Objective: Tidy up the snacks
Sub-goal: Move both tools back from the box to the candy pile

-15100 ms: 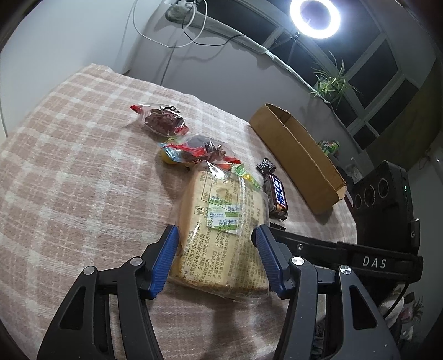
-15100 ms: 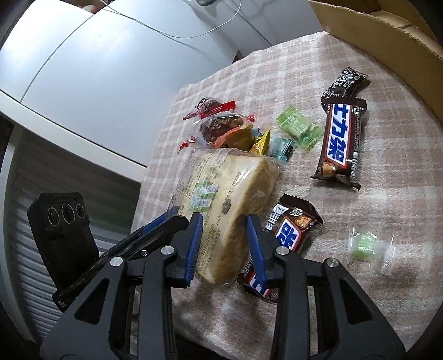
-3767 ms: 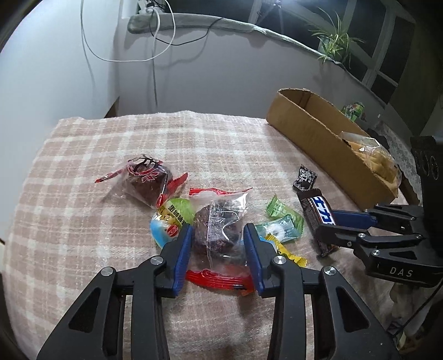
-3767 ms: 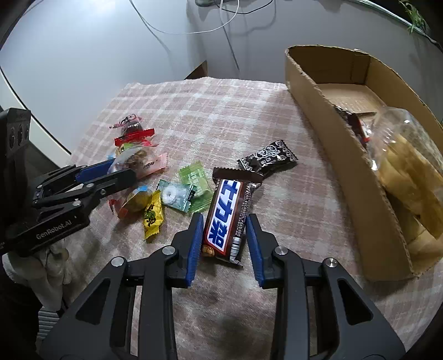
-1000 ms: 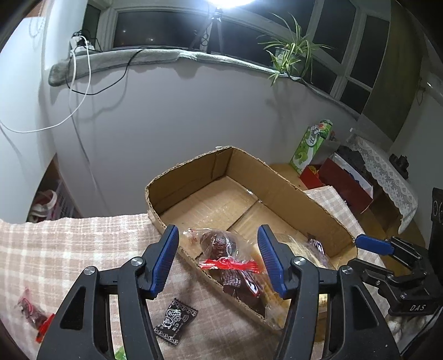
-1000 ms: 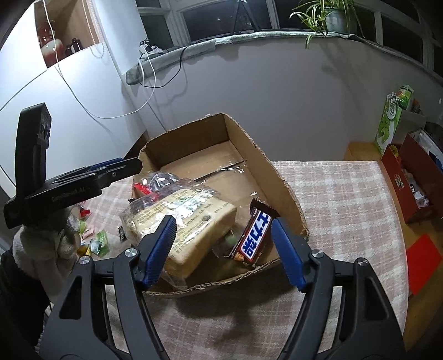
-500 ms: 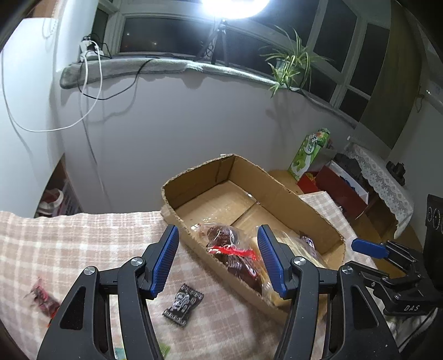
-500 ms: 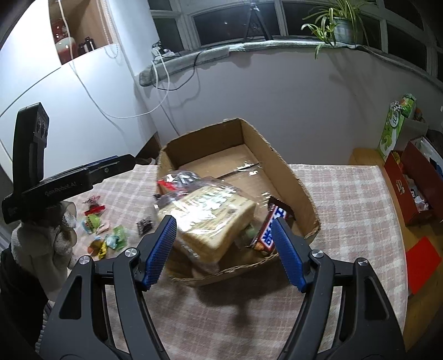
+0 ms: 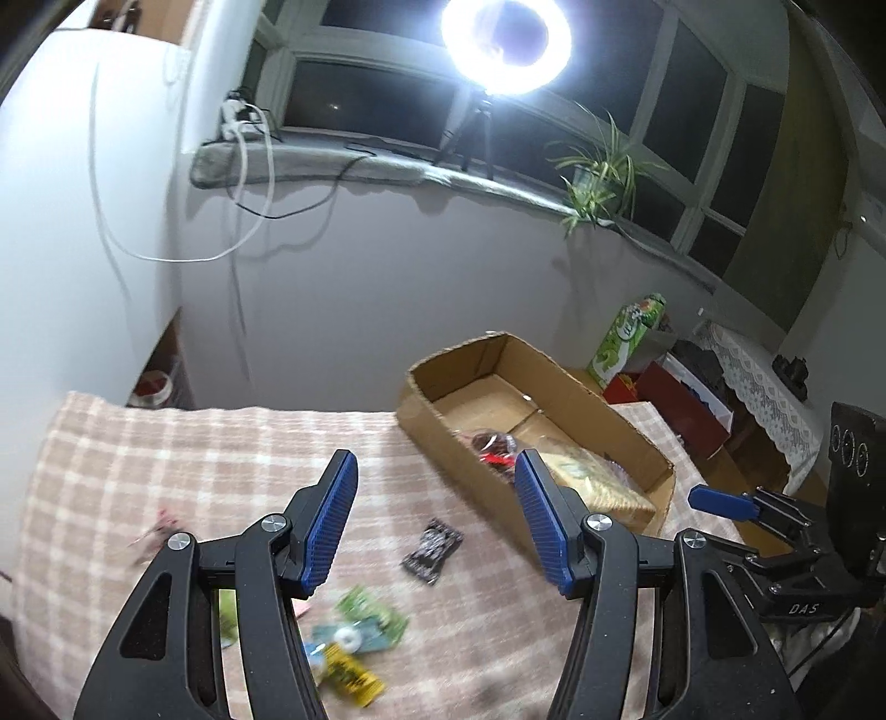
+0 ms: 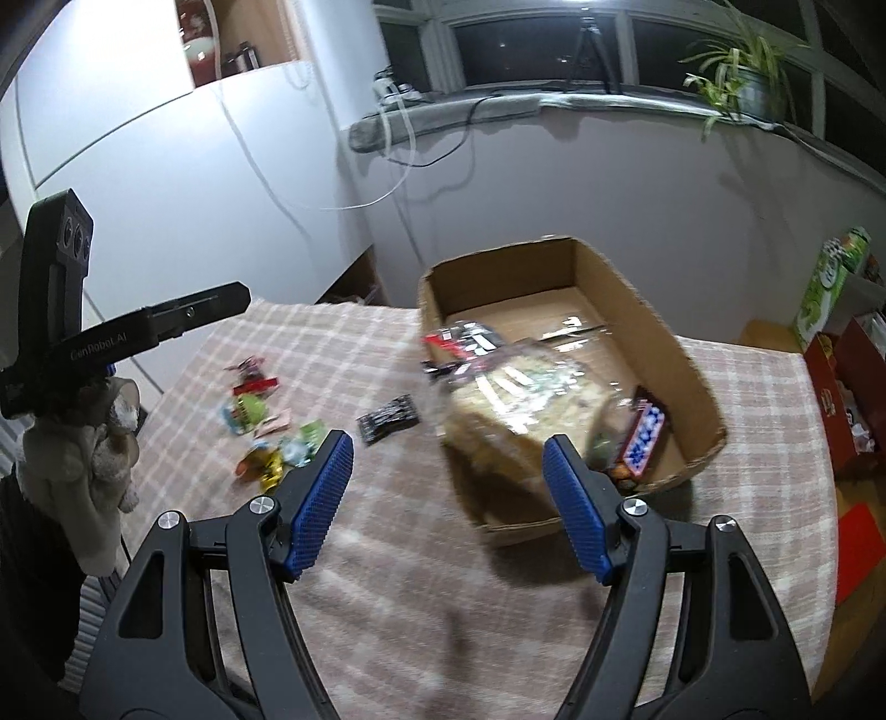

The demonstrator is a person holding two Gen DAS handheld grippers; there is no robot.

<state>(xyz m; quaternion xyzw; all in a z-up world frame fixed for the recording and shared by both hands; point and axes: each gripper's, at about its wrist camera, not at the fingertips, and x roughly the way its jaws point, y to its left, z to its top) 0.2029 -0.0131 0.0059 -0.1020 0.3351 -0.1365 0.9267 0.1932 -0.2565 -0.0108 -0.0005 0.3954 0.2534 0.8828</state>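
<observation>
One cardboard box (image 10: 686, 354) sits on the checked cloth (image 10: 387, 554), long, shallow and open-topped, and it's filling up: a bread loaf in clear wrap (image 10: 520, 399) takes the middle, a chocolate bar (image 10: 642, 432) leans against the right wall, and a red-trimmed cake packet (image 9: 495, 448) lies toward the far end. Its far half shows bare brown floor.

Out on the cloth, loose snacks wait. A small black wrapper (image 9: 432, 549) lies crinkled just beside the box's long wall; further left is a blurred cluster of green, teal and yellow candies (image 9: 349, 642), and a red-edged packet (image 10: 252, 376) lies beyond.

Left gripper (image 9: 437, 520) hangs above the cloth, blue ribbed pads apart, nothing between them. Right gripper (image 10: 447, 501) hovers over the box's near corner, pads also spread and empty.

Behind, a ring light (image 9: 505, 39) blazes at the window, a spider plant (image 9: 598, 171) on the sill, white cables (image 9: 243, 183) trailing down the wall. A green carton (image 9: 626, 338) stands past the box.
</observation>
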